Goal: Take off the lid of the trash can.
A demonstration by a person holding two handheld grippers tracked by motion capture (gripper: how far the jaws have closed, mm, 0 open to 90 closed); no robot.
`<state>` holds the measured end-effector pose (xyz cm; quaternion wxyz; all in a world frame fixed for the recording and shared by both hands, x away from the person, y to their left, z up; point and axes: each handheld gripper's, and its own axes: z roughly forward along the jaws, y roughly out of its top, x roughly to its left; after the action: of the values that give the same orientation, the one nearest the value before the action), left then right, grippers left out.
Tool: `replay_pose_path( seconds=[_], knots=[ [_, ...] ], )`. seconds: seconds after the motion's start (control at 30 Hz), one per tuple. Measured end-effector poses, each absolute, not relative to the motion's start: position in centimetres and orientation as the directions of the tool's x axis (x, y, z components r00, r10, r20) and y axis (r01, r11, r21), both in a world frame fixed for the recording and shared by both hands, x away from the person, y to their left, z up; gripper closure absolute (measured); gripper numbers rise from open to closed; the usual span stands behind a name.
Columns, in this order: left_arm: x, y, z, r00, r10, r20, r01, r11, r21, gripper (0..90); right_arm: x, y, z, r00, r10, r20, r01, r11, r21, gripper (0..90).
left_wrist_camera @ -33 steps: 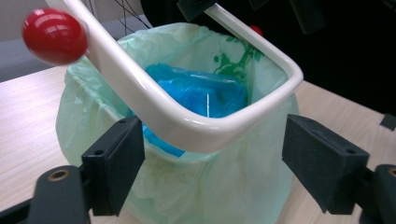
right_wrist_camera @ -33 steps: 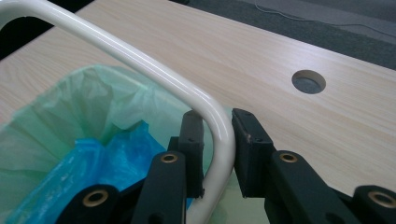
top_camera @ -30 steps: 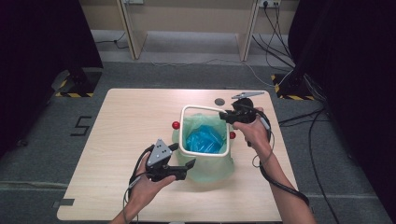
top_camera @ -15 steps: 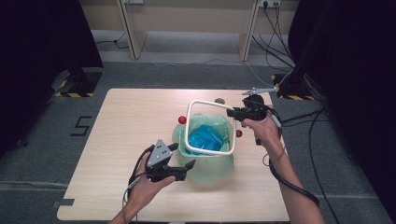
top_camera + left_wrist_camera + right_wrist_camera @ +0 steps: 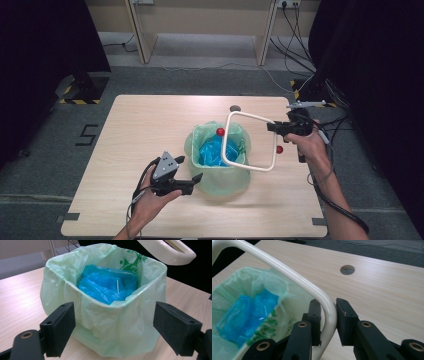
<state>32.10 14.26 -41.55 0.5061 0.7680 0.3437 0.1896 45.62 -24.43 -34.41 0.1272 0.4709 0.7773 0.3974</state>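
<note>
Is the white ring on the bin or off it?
Off. The right tool grips the white ring and holds it tilted above the bin, whose green bag shows uncovered, folded over the rim.

A lined bin stands on the table, a little right of its middle, with a crumpled plastic bag lying inside it. The bin's rim frame hangs tilted above the bin's right side, pinched at its far right corner between the jaws of the right gripper, while the left gripper sits just left of the bin's near side with a jaw to either side of it, apart from the liner. A cable hole lies in the tabletop behind the bin, one small ball shows at the bin's far rim, and another ball lies on the table to its right.
</note>
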Motion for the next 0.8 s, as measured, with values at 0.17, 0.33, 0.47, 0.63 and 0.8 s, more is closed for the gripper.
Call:
replay_pose_path(
  seconds=[0.17,0.33,0.47,0.63,0.8],
  knots=[
    [32.1,14.5,-42.0,0.690,0.722,-0.060,0.345,-0.254,0.903,17.1,44.9,-27.3,-35.2,-0.487,0.853,0.189,0.651,0.210,0.730,74.9],
    [32.2,15.1,-42.7,0.688,0.722,-0.078,0.361,-0.247,0.899,16.5,44.3,-29.5,-36.1,-0.457,0.867,0.197,0.662,0.184,0.726,74.8],
    [32.2,15.7,-43.3,0.674,0.732,-0.105,0.385,-0.227,0.895,15.6,44.0,-31.3,-37.0,-0.427,0.883,0.196,0.676,0.168,0.717,74.8],
    [32.1,15.9,-43.7,0.667,0.737,-0.107,0.390,-0.223,0.893,15.5,43.8,-33.2,-38.8,-0.383,0.899,0.211,0.705,0.137,0.695,74.8],
    [32.1,15.6,-44.0,0.678,0.727,-0.112,0.392,-0.228,0.891,15.1,43.5,-33.9,-40.4,-0.362,0.904,0.230,0.729,0.120,0.674,74.8]
  ],
)
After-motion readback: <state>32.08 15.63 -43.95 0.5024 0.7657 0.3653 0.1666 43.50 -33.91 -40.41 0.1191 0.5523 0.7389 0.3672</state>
